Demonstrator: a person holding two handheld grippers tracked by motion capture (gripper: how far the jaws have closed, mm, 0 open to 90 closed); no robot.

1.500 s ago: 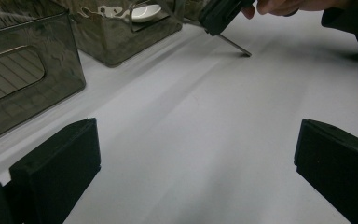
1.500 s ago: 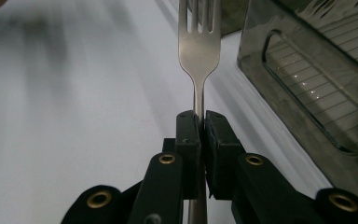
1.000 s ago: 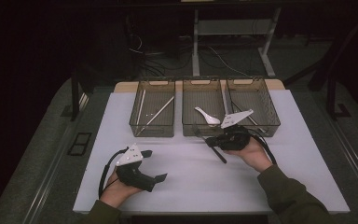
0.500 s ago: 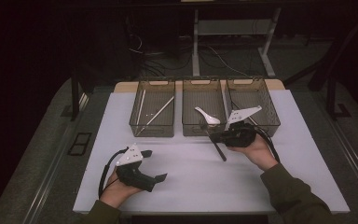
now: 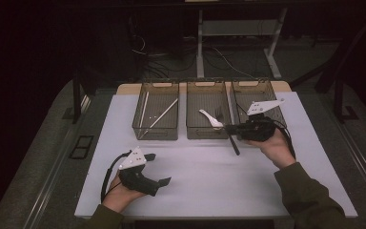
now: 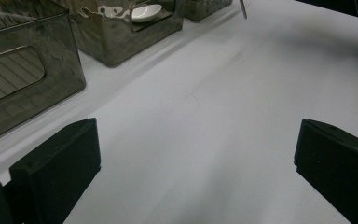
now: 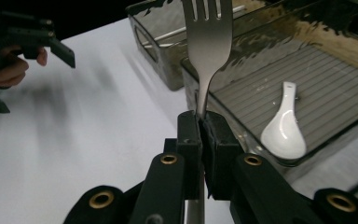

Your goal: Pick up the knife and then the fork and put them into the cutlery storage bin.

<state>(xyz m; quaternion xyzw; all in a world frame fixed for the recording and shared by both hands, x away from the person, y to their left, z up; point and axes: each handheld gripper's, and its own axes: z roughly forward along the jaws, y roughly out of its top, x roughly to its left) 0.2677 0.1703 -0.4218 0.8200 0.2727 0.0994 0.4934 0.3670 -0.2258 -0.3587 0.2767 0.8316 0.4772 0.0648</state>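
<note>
**Fork over middle bin, tines fwd**

My right gripper (image 7: 200, 126) was clamped on the fork (image 7: 208, 42) w/ its long axis running on past the jaws, tines over the middle bin (image 5: 193, 131) beside the white spoon (image 7: 283, 126). Left gripper (image 5: 159, 169) sat open, empty, well apart.

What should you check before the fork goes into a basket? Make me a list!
1. Fork held tight: ok, the right gripper has its jaws pressed shut on the handle.
2. Fork near the baskets: ok, its prongs stand over the front wall of the middle basket.
3. Room in the middle basket: ok, just a white spoon lies in it.
4. Which basket is for forks: cannot tell; the left basket holds thin sticks.
5. Left gripper out of the way: ok, it rests open on the white table, far from the baskets.
</note>
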